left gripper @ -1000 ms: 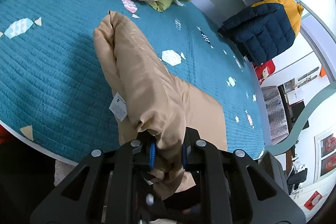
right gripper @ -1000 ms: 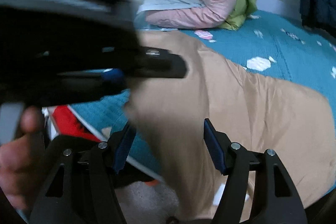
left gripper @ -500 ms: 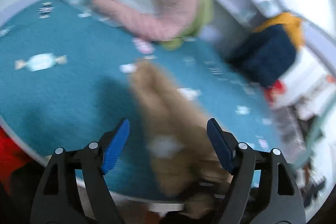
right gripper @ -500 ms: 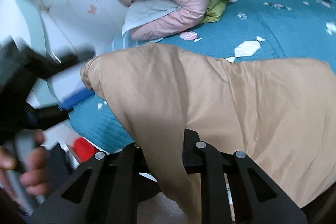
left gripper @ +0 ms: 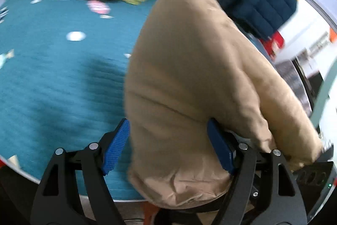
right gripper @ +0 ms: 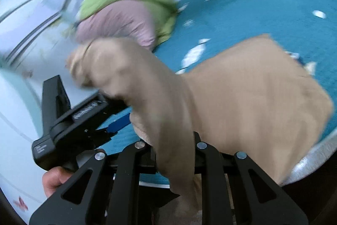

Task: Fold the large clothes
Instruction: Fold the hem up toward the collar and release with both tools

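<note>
- The big tan cotton garment (left gripper: 189, 81) is half lifted off the teal quilted bed (left gripper: 52, 81), bunched up between both tools, the rest draped across the bed (right gripper: 263, 94).
- Right gripper (right gripper: 174, 153) fingers are pinched tight on a fold of it.
- Left gripper (left gripper: 168, 147) fingers are wide apart, with cloth hanging between them, nothing clamped.
- It's blurry, but I'd guess left needs to grab the far edge. Take a clean single layer, pull taut, then fold.

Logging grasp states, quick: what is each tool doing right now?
Left tool: open, tan garment draped between its fingers.
Right tool: shut on the tan garment.
</note>
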### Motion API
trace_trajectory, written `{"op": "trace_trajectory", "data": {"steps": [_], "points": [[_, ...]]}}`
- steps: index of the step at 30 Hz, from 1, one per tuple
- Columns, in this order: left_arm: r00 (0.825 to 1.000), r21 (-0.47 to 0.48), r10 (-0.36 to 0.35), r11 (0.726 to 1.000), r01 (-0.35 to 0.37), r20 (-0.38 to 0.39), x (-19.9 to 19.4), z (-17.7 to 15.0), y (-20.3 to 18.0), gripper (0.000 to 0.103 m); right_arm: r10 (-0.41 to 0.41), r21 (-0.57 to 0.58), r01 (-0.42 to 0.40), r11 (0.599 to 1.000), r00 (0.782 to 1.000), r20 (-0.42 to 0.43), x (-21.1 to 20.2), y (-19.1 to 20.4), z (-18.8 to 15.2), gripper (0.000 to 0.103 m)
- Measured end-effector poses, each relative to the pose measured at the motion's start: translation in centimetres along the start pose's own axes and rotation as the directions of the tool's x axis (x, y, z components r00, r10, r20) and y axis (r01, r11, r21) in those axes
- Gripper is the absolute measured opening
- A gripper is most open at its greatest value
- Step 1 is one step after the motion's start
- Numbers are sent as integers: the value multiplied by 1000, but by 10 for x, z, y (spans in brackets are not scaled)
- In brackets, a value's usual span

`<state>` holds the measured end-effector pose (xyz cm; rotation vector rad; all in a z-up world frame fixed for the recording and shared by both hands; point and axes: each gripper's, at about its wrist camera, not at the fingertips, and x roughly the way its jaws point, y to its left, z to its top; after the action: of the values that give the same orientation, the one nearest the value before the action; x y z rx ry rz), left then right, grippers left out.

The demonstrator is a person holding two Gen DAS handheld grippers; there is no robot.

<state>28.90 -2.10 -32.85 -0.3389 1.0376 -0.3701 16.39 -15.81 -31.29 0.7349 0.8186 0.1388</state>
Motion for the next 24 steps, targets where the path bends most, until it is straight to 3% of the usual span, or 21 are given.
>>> {"op": "trace_trajectory", "data": {"steps": [5, 11, 16, 20, 23, 24], "points": [[993, 109, -50, 992, 62, -110, 49, -18, -57, 76, -123, 140, 122, 983, 992, 2, -11, -51, 2, 15], [982, 227, 2, 973, 42, -187, 92, -27, -88, 80, -201, 289, 208, 935, 978, -53, -8, -92, 8, 28], [981, 248, -12, 967, 61, -194, 96, -29, -97, 80, -282, 181, 274, 945, 959, 21, -39, -77, 32, 38], [975, 210, -57, 972, 103, -214, 105, -19, -91, 81, -330, 50, 327, 944, 932, 151, -70, -61, 46, 40], [972, 177, -75, 978, 115, -221, 114, -14, -94, 81, -324, -99, 337, 936, 937, 127, -61, -44, 55, 35], [972, 165, -83, 979, 121, -219, 115, -12, -95, 81, -307, -124, 315, 941, 948, 83, -50, -43, 57, 26]]}}
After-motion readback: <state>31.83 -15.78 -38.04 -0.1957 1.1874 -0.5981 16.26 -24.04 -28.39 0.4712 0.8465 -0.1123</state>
